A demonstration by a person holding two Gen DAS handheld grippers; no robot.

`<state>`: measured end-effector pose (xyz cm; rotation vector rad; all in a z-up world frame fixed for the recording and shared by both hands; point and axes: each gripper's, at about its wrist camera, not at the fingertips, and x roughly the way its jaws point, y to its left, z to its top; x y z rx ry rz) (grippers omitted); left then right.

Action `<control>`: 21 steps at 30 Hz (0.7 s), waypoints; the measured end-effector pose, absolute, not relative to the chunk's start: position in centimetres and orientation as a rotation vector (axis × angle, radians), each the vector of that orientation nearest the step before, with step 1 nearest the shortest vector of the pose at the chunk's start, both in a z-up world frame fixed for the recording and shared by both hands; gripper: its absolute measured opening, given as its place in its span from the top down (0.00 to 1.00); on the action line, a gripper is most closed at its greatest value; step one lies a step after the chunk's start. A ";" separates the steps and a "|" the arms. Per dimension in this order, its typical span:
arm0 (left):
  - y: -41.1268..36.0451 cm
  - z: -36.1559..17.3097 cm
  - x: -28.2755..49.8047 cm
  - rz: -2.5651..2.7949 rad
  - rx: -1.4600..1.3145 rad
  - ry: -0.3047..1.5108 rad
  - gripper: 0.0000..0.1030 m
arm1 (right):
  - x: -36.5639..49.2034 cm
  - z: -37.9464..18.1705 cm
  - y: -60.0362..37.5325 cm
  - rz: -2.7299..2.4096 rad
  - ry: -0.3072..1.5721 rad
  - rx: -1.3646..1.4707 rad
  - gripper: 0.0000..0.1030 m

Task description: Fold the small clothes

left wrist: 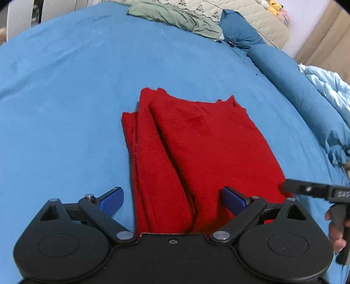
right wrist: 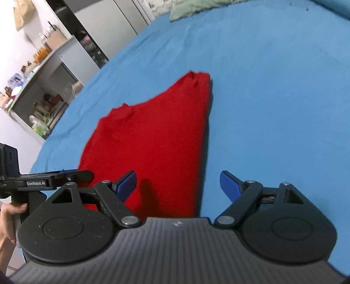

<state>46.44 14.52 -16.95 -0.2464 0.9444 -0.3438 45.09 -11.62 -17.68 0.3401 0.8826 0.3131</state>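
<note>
A red cloth [left wrist: 192,148] lies folded in several layers on the blue bed sheet [left wrist: 65,98]. My left gripper [left wrist: 172,200] is open and empty, just above the cloth's near edge, its blue pads [left wrist: 110,202] spread to either side. The cloth also shows in the right wrist view [right wrist: 153,148]. My right gripper [right wrist: 178,185] is open and empty over the cloth's near right corner. The right gripper's finger [left wrist: 306,189] reaches the cloth's right corner in the left wrist view. The left gripper's finger [right wrist: 54,178] shows at the left in the right wrist view.
A green garment [left wrist: 175,17] lies at the far side of the bed, next to a blue pillow [left wrist: 240,30] and a beige quilt [left wrist: 251,15]. A light blue blanket [left wrist: 328,87] is at the right. Shelves with items [right wrist: 39,87] stand beyond the bed's left edge.
</note>
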 end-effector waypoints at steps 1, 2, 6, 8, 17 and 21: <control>14.5 -17.1 46.6 -0.351 -0.254 0.944 0.05 | 45.6 -18.1 -11.4 0.307 0.894 0.345 0.05; 14.3 -17.2 46.7 -0.357 -0.256 0.938 0.06 | 45.9 -18.6 -11.1 0.308 0.903 0.354 0.07; 13.4 -16.9 47.0 -0.361 -0.211 0.942 0.33 | 46.6 -19.3 -9.8 0.339 0.894 0.377 0.40; 13.3 -16.2 46.8 -0.341 -0.212 0.938 0.60 | 46.5 -18.8 -9.4 0.336 0.873 0.358 0.59; 9.3 -9.0 39.5 -0.407 -0.076 0.799 0.74 | 40.9 -11.4 -10.1 0.382 0.760 0.333 0.67; 6.7 -7.1 33.0 -0.471 -0.074 0.735 0.74 | 34.1 -8.2 -13.2 0.376 0.727 0.306 0.67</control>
